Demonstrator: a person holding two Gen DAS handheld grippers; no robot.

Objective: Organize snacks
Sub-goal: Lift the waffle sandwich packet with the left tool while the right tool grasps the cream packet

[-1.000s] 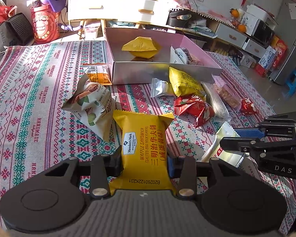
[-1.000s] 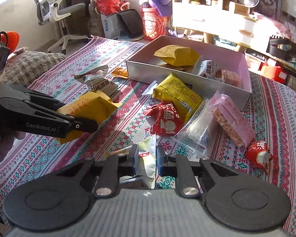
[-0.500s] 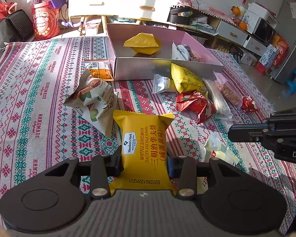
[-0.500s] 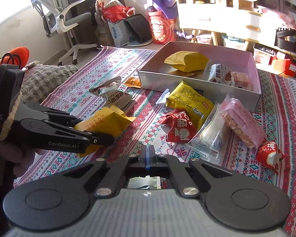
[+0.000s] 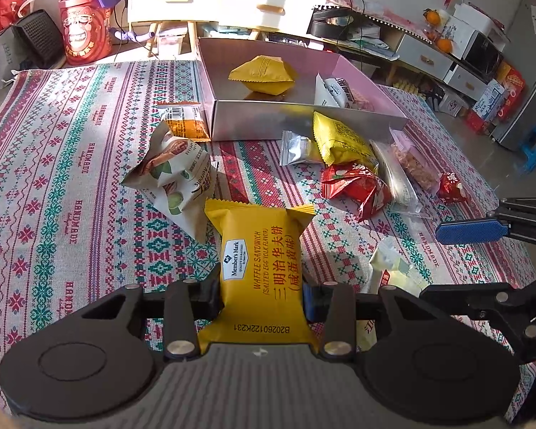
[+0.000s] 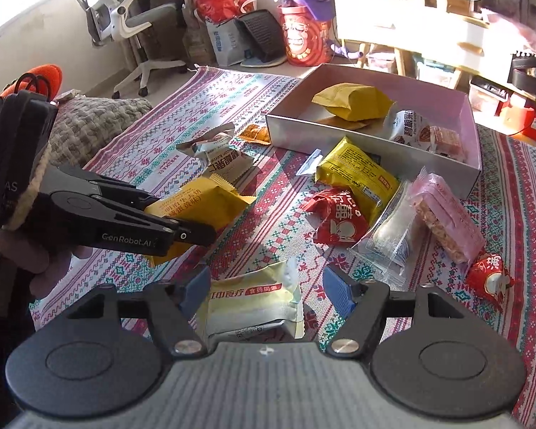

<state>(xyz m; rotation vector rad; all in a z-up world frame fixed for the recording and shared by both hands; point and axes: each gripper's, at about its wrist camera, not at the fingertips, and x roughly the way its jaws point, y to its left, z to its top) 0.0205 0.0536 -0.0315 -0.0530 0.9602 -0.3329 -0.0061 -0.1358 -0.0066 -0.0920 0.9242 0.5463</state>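
The right gripper [image 6: 266, 280] has just sprung its jaws apart; half a second ago they were pinched together. The pale yellow snack packet [image 6: 255, 302] now lies loose between them on the patterned cloth [image 5: 71, 178], well short of the open box [image 5: 303, 121]. The left gripper [image 5: 261, 295] stays clamped on the yellow waffle sandwich pack [image 5: 259, 250] (unmoved), also short of the box.

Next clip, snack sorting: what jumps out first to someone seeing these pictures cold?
The yellow waffle pack clamped in the left hand-held gripper, front and centre. The right hand-held gripper has just opened, a pale snack pack lying loose between its jaws. Beyond, a half-filled box with more snacks scattered on the patterned cloth.
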